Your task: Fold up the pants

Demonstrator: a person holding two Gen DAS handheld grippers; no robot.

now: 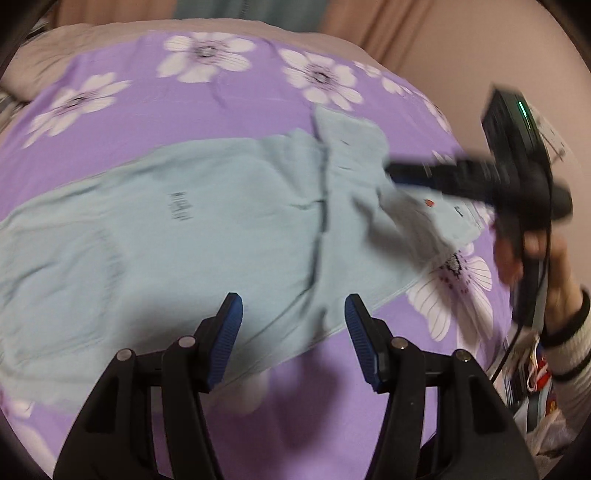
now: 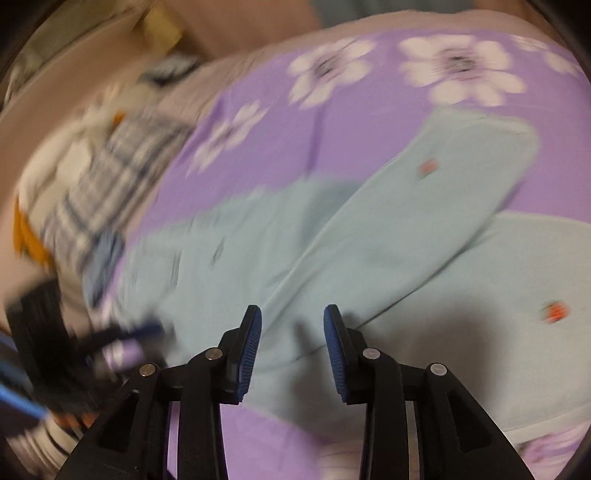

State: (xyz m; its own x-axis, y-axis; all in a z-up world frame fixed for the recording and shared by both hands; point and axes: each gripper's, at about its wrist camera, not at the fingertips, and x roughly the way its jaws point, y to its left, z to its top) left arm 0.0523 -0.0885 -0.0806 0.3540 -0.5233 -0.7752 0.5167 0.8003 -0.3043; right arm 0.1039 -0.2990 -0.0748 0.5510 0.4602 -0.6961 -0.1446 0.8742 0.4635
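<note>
Pants [image 1: 207, 221], pale blue, lie mid-frame across a purple flowered bedsheet [image 1: 229, 107], peach curtains [image 1: 369, 33] behind; both grippers [image 1: 293, 325] [image 2: 292, 338] gape empty.

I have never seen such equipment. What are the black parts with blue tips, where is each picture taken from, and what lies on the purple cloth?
They are two hand-held grasping tools, one in each hand of a person; there is no robot arm. Each picture comes from a camera on one tool, looking along its fingers. The left tool and the right tool both stand open and hold nothing. In the left view you also see the person's hand carrying the right tool. Light blue pants lie on a purple flowered bedsheet, with one leg folded across. Both pictures are blurred.
</note>
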